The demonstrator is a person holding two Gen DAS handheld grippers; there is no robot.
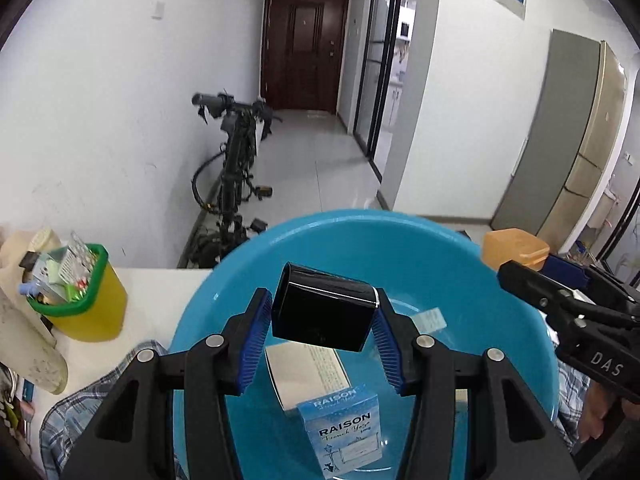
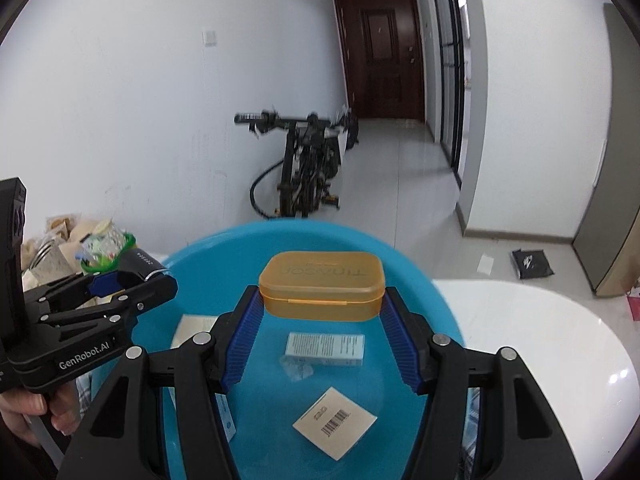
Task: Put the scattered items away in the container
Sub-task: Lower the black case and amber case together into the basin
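My left gripper [image 1: 320,316] is shut on a glossy black box [image 1: 322,310], held tilted above the blue basin [image 1: 224,276]. My right gripper [image 2: 322,300] is shut on an orange plastic case [image 2: 322,286] over the same blue basin [image 2: 436,296]. Inside the basin lie a light-blue RAISON box [image 1: 342,434], a white leaflet [image 1: 306,374], a pale blue carton [image 2: 325,349] and a beige barcode card [image 2: 335,422]. In the left wrist view the right gripper [image 1: 520,270] with the orange case [image 1: 514,250] shows at the right. In the right wrist view the left gripper [image 2: 132,280] and the black box [image 2: 140,264] are at the left.
The basin sits on a plaid cloth [image 1: 80,412] on a white table [image 2: 540,328]. A yellow cup with a green rim [image 1: 80,296], stuffed with small packets, stands at the left. A bicycle [image 1: 236,160] leans on the wall beyond. A hand [image 2: 32,408] holds the left gripper.
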